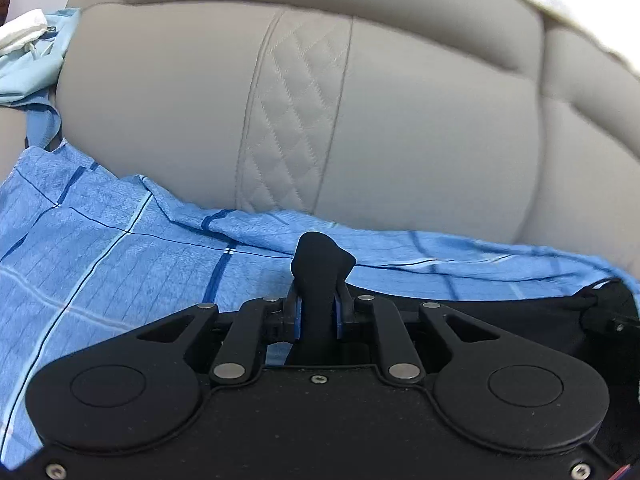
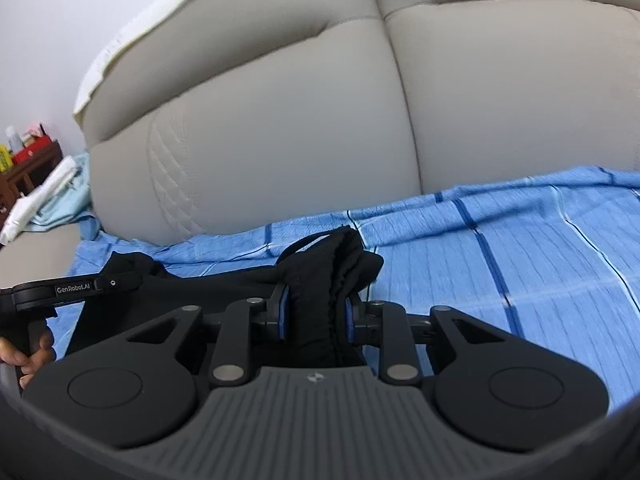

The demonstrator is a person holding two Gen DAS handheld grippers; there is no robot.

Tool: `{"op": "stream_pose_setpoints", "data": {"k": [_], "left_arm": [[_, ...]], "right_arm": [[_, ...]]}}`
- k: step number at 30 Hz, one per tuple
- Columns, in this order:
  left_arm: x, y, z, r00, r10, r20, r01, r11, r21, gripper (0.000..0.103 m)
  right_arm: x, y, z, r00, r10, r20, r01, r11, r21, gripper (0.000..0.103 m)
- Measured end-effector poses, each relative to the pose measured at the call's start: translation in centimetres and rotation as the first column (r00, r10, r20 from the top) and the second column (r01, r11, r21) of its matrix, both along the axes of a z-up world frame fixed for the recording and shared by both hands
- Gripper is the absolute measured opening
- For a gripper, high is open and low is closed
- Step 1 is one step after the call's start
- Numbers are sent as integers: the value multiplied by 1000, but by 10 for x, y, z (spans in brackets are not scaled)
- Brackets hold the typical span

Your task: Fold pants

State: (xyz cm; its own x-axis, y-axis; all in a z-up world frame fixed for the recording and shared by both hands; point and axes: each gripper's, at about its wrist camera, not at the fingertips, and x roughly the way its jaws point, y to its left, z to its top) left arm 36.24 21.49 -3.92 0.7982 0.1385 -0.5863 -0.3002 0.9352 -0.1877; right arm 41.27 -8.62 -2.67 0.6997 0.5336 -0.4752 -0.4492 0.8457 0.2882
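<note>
The black pants (image 2: 224, 276) hang between my two grippers above a blue checked sheet (image 2: 500, 248). My left gripper (image 1: 317, 308) is shut on a bunched fold of the black pants (image 1: 320, 264), which sticks up between its blue pads. My right gripper (image 2: 314, 312) is shut on a thick gathered part of the pants, with the waistband cord looping above it. In the right wrist view the left gripper's body (image 2: 60, 286) shows at the far left, held by a hand. Black fabric also shows at the right edge of the left wrist view (image 1: 592, 300).
A grey padded headboard (image 1: 360, 100) rises right behind the sheet (image 1: 100, 248). A light blue cloth and a white cloth (image 2: 44, 196) lie at the far left. A dark wooden stand with small items (image 2: 28, 160) is beyond them.
</note>
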Motion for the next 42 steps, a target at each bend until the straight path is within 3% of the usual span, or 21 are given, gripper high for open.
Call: {"op": "stream_pose_setpoints", "data": {"k": [4, 8, 11, 14, 17, 24, 27, 34, 42], "left_arm": [[19, -6, -20, 998, 15, -56, -10, 996, 86, 20], [19, 0, -25, 998, 22, -66, -18, 998, 56, 25], [18, 4, -29, 997, 24, -71, -21, 999, 46, 28], [18, -1, -26, 996, 38, -84, -31, 996, 84, 35], [13, -8, -19, 994, 44, -98, -32, 992, 120, 54], [-40, -42, 7, 997, -49, -66, 57, 990, 131, 86], [-74, -55, 12, 994, -96, -53, 103, 983, 155, 93], [-134, -81, -3, 989, -98, -107, 118, 975, 189, 94], [-185, -97, -2, 990, -105, -96, 121, 975, 186, 97]], "right_arm": [[20, 12, -13, 1000, -20, -14, 19, 999, -39, 31], [22, 10, -28, 1000, -22, -17, 21, 999, -47, 37], [24, 2, -34, 999, -29, -43, 29, 1000, 2, 43], [26, -3, -34, 997, -41, -69, 43, 999, 20, 69], [18, -5, -27, 996, -39, -75, 40, 999, 3, 91], [-44, -12, -1, 994, -101, 47, 107, 987, -121, 99], [-82, -15, 4, 989, -108, 102, 121, 982, -143, 103], [-148, -6, 1, 977, -123, 174, 161, 961, -224, 103], [-199, 6, -13, 971, -88, 223, 148, 952, -267, 103]]}}
